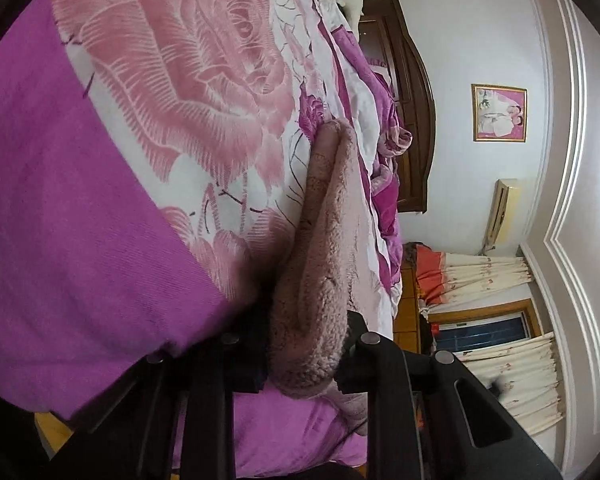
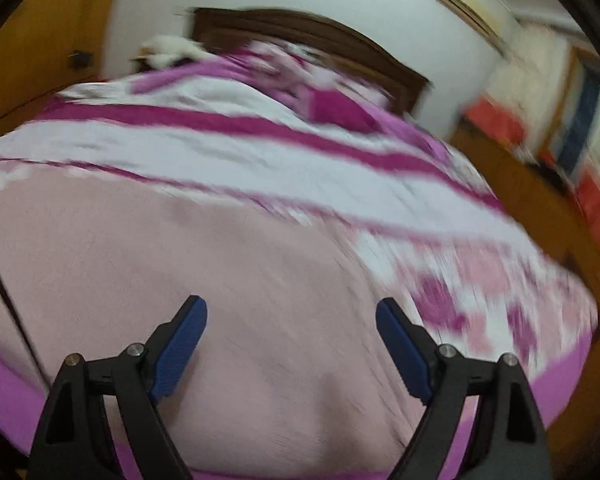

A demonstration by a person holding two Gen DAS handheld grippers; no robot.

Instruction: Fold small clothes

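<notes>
Fleecy pink garment (image 1: 320, 264) pinched, left hand-held gripper (image 1: 300, 344) | right hand-held gripper (image 2: 292, 344) empty

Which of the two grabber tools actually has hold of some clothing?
The left gripper, clamped shut on the fuzzy pink garment. The right gripper gapes open with nothing between its blue pads.

The pink fleecy garment (image 1: 320, 240) lay on the rose-printed bedspread (image 1: 188, 92), doubled over into a long, thick fold with its fuzzy side outward. In the blurred right wrist view its smoother pale pink cloth (image 2: 180, 272) spread flat and wide.
</notes>
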